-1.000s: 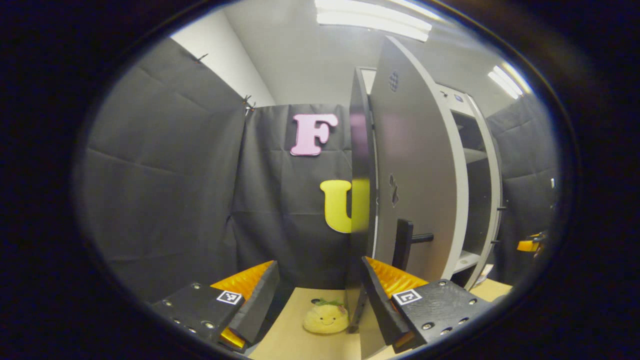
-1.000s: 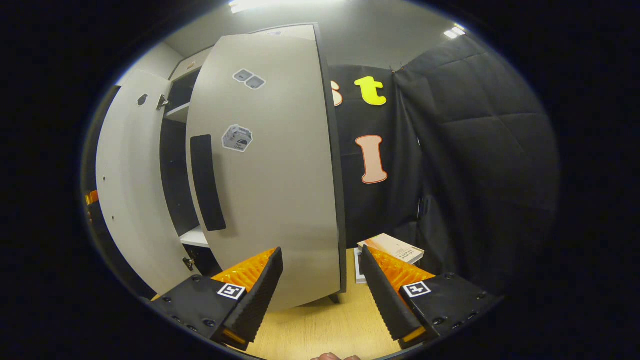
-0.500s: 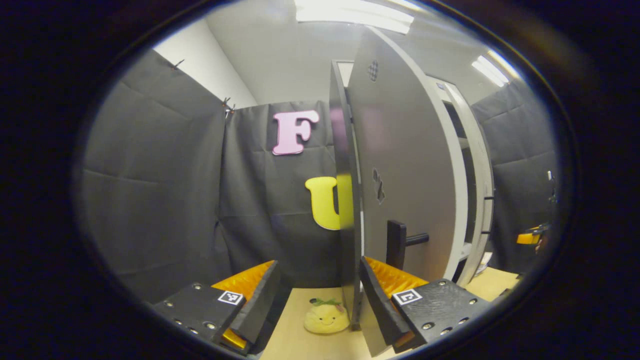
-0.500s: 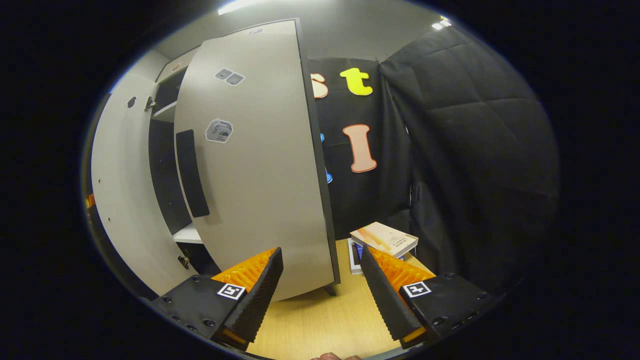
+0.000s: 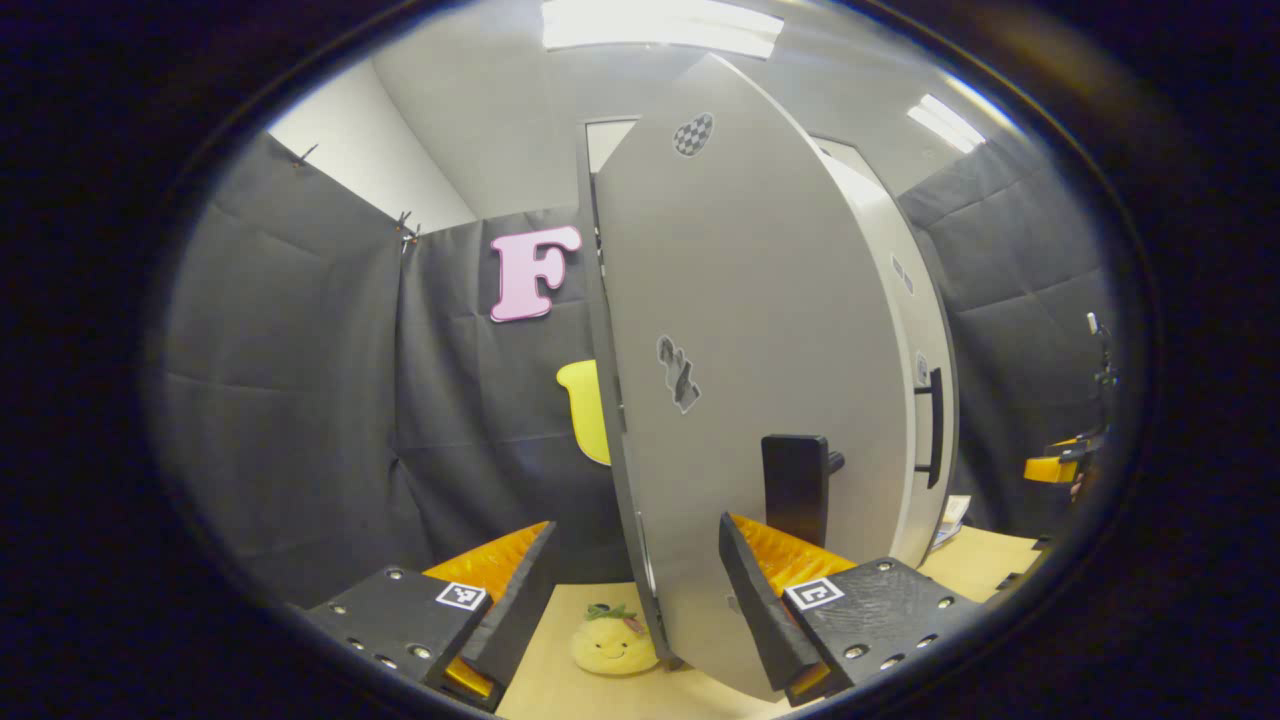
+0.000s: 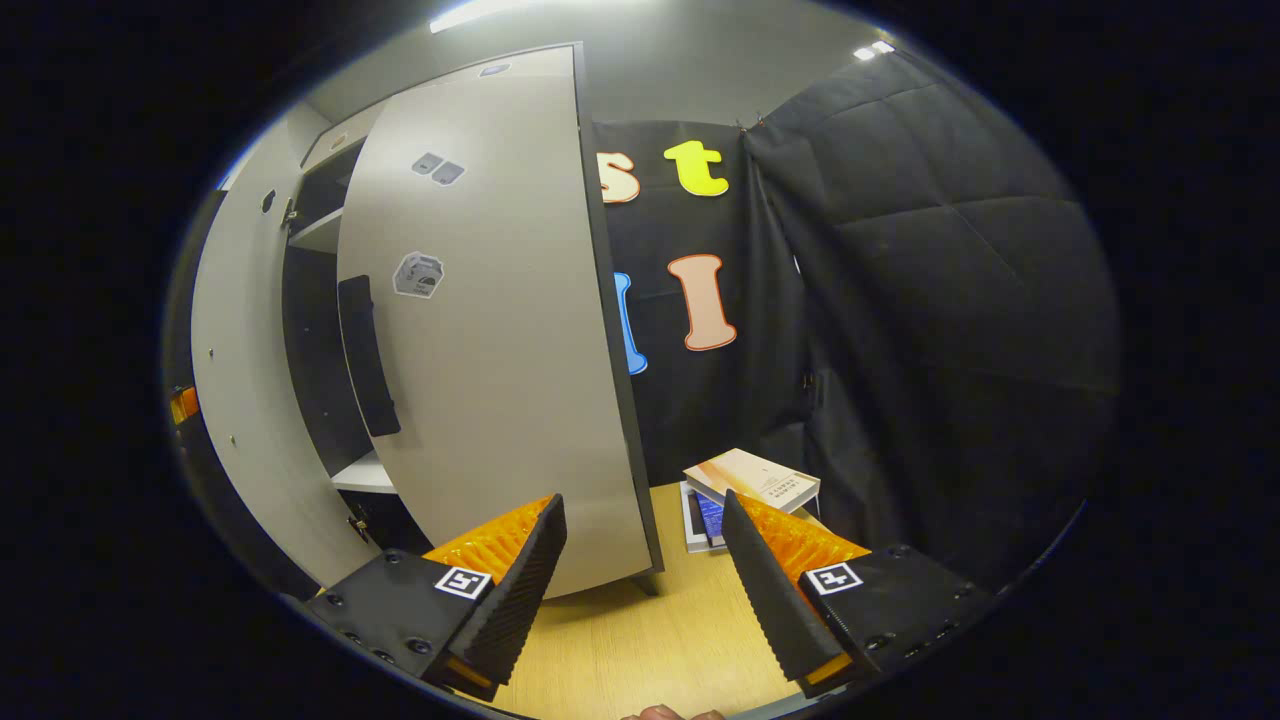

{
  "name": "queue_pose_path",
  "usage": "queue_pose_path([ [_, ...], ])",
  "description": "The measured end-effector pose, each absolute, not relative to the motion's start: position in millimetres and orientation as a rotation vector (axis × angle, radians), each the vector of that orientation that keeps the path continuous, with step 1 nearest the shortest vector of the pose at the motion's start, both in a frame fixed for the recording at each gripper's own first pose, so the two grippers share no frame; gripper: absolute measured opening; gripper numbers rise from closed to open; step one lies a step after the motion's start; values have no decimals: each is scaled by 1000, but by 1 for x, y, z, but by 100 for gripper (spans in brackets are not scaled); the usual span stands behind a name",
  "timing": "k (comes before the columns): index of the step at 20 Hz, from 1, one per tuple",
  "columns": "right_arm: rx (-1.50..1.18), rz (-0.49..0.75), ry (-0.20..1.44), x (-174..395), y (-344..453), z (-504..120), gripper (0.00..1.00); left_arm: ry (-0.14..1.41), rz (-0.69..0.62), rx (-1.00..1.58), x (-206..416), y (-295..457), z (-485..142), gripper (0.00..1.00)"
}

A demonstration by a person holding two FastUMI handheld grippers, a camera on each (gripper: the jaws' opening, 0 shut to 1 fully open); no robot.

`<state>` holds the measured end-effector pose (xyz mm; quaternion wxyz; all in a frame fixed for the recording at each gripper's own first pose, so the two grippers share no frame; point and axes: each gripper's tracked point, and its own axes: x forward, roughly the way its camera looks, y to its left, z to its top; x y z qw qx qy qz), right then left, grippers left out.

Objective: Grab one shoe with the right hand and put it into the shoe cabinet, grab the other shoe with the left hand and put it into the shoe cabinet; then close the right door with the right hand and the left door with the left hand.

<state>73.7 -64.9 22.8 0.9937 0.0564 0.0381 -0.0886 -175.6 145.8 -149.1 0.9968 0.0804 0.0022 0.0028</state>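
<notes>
Black cloth walls close off the booth on every side, strip lights glare overhead, and a pale wooden worktop (image 6: 640,640) runs underneath.

Over to the left gripper view: the left claw (image 5: 635,585) is spread wide and holding nothing at all. Right in front of it stands the cabinet's left door (image 5: 740,400), grey, its outer face turned toward the camera and its near edge rising between the two fingers. That door's dark handle (image 5: 795,485) sits just above the finger on the right of the view. A small sticker (image 5: 678,372) marks the middle of the panel. Beyond it, the right door (image 5: 915,330) shows as a narrow strip with its own bar handle (image 5: 934,425). Down on the worktop, a little yellow plush toy (image 5: 612,640) lies near the foot of the left door. Far off at the right rim, a piece of the other gripper is just visible.

Now the right gripper view: the right claw (image 6: 645,590) is also wide apart, nothing between the fingers. The right door is angled ahead and to the left, partly swung in, its handle facing us. A dark gap of cabinet interior (image 6: 310,350) with a white shelf separates it from the left door. No telling where the shoes sit inside. A book (image 6: 752,478) lies on the worktop against the cloth.
</notes>
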Motion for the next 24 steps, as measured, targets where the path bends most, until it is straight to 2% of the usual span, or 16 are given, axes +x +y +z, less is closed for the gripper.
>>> queue_pose_path([
  [6,123,-258,68,51,-97,19,98,-39,-39,-46,-135,73,-159,90],
  [13,153,-317,23,36,-116,28,98,-65,-46,-7,-142,58,-157,89],
  [19,131,-210,72,57,-80,16,98,-51,-18,-38,-185,75,-170,94],
  [20,118,-187,71,61,-72,18,98,-48,-8,-42,-192,77,-174,89],
  [24,104,-90,53,77,-33,25,98,-47,51,-38,-220,92,-185,89],
])
